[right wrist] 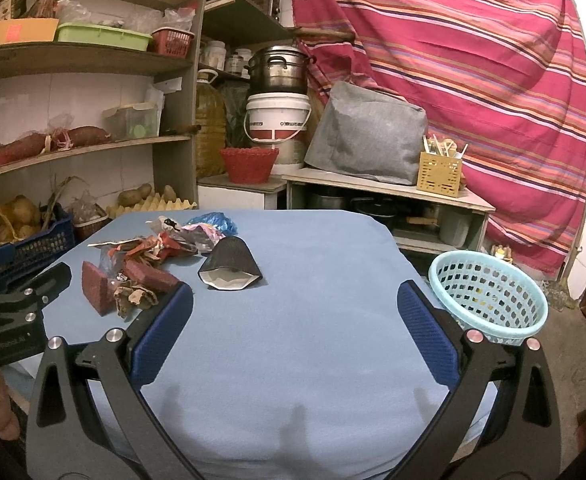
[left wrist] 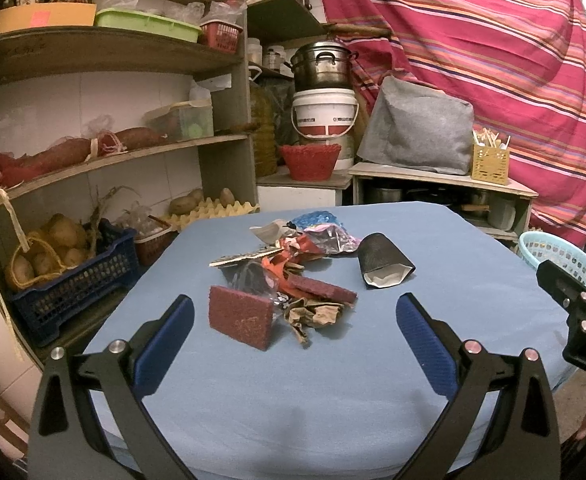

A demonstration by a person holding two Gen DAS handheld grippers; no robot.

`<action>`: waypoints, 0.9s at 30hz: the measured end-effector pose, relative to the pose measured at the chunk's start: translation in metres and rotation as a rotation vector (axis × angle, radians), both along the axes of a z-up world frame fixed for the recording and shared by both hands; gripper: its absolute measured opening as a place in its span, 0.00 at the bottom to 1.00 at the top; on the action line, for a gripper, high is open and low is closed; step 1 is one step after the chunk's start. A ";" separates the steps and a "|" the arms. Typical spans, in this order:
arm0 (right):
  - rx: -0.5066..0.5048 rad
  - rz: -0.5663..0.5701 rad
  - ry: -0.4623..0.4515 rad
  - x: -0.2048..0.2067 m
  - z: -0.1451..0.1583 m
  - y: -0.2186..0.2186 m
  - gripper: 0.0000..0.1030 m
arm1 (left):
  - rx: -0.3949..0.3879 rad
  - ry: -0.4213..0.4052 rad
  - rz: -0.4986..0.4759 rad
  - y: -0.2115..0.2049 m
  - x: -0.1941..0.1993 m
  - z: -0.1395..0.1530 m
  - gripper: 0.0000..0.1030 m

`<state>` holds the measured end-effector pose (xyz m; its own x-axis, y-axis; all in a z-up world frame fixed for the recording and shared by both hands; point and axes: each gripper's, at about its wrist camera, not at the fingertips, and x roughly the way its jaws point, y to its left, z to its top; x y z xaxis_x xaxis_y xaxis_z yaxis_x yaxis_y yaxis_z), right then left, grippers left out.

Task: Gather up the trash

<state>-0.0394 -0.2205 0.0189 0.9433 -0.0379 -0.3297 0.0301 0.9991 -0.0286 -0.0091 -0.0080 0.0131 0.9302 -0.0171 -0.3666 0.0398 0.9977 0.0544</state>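
Just ahead of the left gripper (left wrist: 295, 320), jaws apart and empty: maroon scrub pad (left wrist: 240, 317). Best to straddle its edges squarely. Right gripper (right wrist: 295, 316), also apart, idles near the basket (right wrist: 489, 300).

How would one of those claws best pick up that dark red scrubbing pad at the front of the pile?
Probably by its thin top edge, from above. The red pad leans almost upright against the trash pile, so the open left gripper could close its fingers across front and back faces.

Matt blue cloth tabletop (left wrist: 333, 380)
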 end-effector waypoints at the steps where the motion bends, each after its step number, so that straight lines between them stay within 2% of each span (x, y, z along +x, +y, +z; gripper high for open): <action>1: -0.001 0.000 0.000 0.000 0.000 0.000 0.96 | 0.000 0.000 0.000 0.000 0.000 0.000 0.96; 17: -0.003 0.001 0.008 0.003 -0.007 0.000 0.96 | 0.000 0.001 0.002 0.000 0.002 -0.001 0.96; 27: 0.001 -0.012 0.022 0.019 -0.014 -0.007 0.96 | -0.001 0.034 -0.004 0.007 0.017 -0.003 0.96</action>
<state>-0.0208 -0.2273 0.0048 0.9354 -0.0491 -0.3502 0.0417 0.9987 -0.0285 0.0081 -0.0015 0.0106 0.9172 -0.0211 -0.3978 0.0456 0.9976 0.0521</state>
